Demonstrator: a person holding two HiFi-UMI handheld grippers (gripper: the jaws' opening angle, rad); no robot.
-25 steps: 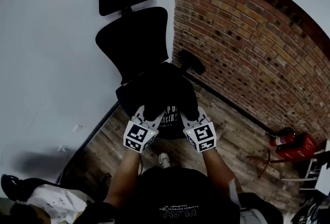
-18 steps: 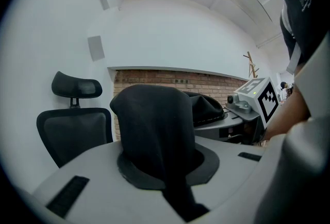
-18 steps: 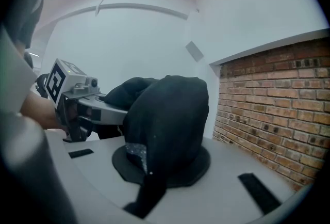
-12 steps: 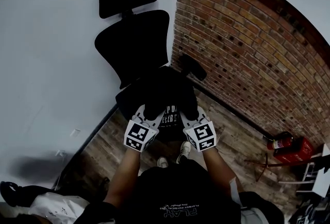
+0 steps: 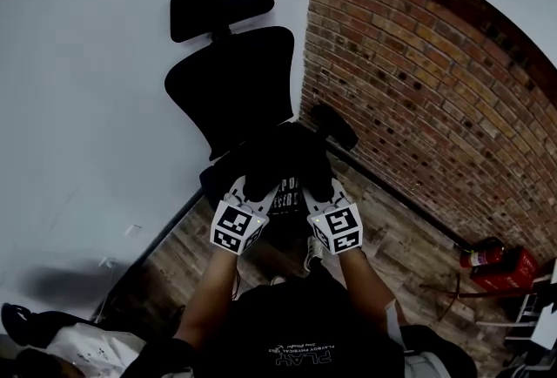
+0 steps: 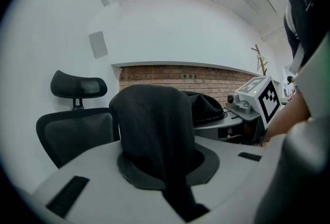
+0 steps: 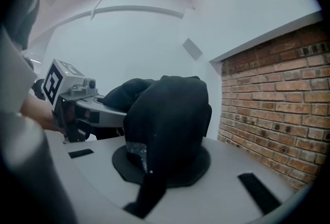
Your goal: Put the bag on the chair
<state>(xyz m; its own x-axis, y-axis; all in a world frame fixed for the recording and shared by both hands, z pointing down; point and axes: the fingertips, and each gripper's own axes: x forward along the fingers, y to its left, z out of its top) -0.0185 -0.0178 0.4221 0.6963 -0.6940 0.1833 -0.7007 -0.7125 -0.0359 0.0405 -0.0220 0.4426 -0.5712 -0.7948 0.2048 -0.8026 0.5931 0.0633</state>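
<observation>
In the head view the left gripper (image 5: 252, 192) and the right gripper (image 5: 316, 190) sit side by side at the same height, each clamped on the near upper edge of the black bag (image 5: 283, 160), which hangs between them and bulges away from the person. The bag hides most of the seat of the chair (image 5: 231, 84), so it appears to be over the seat's front part, with the backrest and headrest (image 5: 220, 6) rising straight beyond it and an armrest (image 5: 334, 125) just to its right; whether it already rests on the seat cannot be told. Its long axis runs left to right, across the seat, and neither hand is clearly nearer the chair. In the left gripper view the jaws are pinched on a thick fold of dark fabric (image 6: 154, 125) that fills the gap between them, with the backrest low to the left behind it. In the right gripper view the jaws are likewise closed on a bunched fold of the bag (image 7: 170, 125), the brick wall (image 7: 278, 99) close on the right. The coming move looks like a short, level lowering forward onto the seat.
</observation>
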